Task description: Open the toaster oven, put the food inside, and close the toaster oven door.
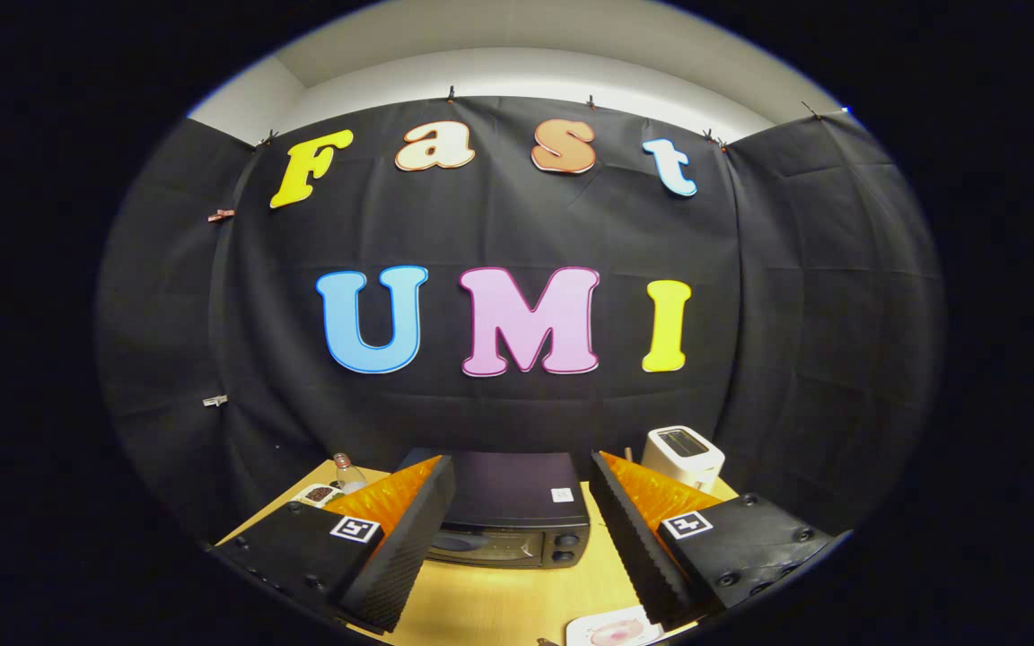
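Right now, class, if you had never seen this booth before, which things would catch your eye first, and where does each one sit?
First, the black box-shaped toaster oven on the pale wooden table, just ahead of the open gripper, door closed. A white slot toaster stands beyond the jaws, beside the oven, and a small clear bottle stands on its other side. A white plate of pink food lies nearest, under one finger.

Black cloth wall (pixel 517 233) (clipped along its top edge) backs a pale wooden table (pixel 517 601).
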